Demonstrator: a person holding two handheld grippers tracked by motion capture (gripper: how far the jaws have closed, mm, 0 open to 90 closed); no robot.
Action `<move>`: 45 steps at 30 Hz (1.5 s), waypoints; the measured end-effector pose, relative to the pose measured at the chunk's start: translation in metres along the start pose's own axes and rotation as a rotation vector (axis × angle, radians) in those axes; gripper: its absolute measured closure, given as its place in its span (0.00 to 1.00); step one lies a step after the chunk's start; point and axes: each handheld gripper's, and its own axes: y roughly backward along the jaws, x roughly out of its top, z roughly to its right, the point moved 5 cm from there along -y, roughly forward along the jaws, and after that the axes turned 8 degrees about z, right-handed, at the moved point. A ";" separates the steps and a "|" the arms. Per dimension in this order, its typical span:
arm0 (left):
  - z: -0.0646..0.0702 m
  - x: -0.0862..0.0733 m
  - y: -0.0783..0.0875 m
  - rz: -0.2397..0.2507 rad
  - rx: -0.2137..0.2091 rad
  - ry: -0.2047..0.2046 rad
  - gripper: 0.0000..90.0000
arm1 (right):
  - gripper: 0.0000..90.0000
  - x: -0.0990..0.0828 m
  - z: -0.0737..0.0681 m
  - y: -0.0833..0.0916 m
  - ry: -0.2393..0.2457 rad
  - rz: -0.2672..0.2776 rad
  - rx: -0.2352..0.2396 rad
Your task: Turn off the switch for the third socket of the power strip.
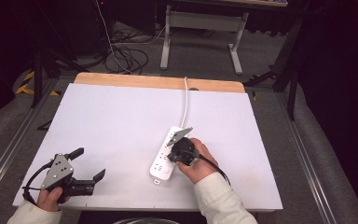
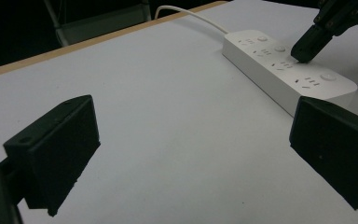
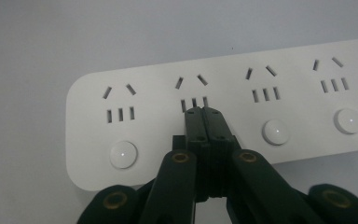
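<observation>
A white power strip [image 1: 160, 166] lies right of the middle of the white table [image 1: 116, 121], and its white cord [image 1: 185, 100] runs to the far edge. My right gripper [image 1: 173, 152] points down onto it. In the right gripper view the jaws are shut together with nothing between them, and the right gripper [image 3: 205, 112] rests its tips on the power strip [image 3: 154, 91] just below the second socket, where a round button [image 3: 123, 154] sits under each of the other sockets. My left gripper [image 1: 88, 164] stands open near the front left corner, off the strip. The left gripper [image 2: 191, 154] has bare table between its jaws.
A wooden strip [image 1: 158, 82] edges the table's far side. Beyond it stand a desk frame [image 1: 200, 28] and loose cables [image 1: 126, 56] on the floor. Metal rails [image 1: 9, 149] run along both sides of the table.
</observation>
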 end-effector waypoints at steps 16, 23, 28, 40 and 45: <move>-0.001 0.000 -0.001 -0.005 -0.001 -0.004 0.02 | 1.00 0.003 0.003 0.007 0.018 0.052 -0.027; -0.001 0.000 0.000 -0.006 0.000 0.000 0.02 | 1.00 0.017 0.002 0.028 -0.004 0.196 -0.031; -0.001 0.000 -0.001 -0.007 0.001 -0.005 0.02 | 1.00 0.019 0.000 0.032 0.012 0.204 -0.041; -0.002 -0.001 -0.001 -0.015 0.002 -0.009 0.02 | 1.00 0.021 -0.001 0.037 0.047 0.211 -0.045; -0.002 -0.001 0.000 -0.019 0.004 -0.009 0.02 | 0.83 0.023 -0.003 0.038 0.052 0.224 -0.030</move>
